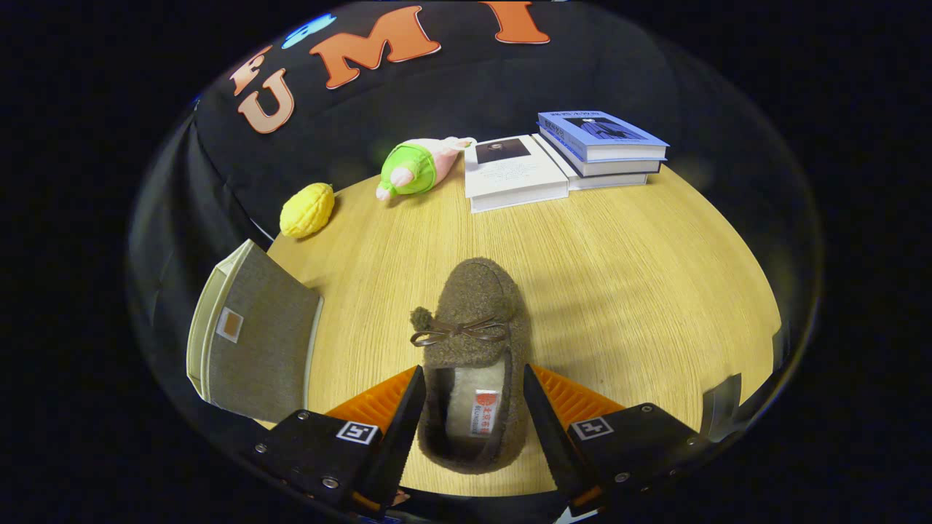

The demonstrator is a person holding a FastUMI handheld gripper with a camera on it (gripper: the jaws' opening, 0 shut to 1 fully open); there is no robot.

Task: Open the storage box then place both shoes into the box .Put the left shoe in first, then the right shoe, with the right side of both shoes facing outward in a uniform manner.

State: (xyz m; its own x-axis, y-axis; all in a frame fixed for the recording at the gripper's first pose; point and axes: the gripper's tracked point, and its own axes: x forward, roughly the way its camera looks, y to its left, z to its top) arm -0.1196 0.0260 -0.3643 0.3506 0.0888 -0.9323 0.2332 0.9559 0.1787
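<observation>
Between our gripper's (472, 407) spread fingers sits the shoe (470, 349), heel toward us, seemingly unclamped, ready for the storage box (255, 338) alongside.

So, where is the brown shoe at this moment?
In the gripper view the brown shoe lies on the wooden table, its heel between the gripper fingers, toe pointing toward the books.

Shoe (470, 342) on tabletop (641, 291), heel between jaws of gripper (472, 397) – storage box (251, 338) left, books (575, 156) & toys (419, 167) beyond
</observation>
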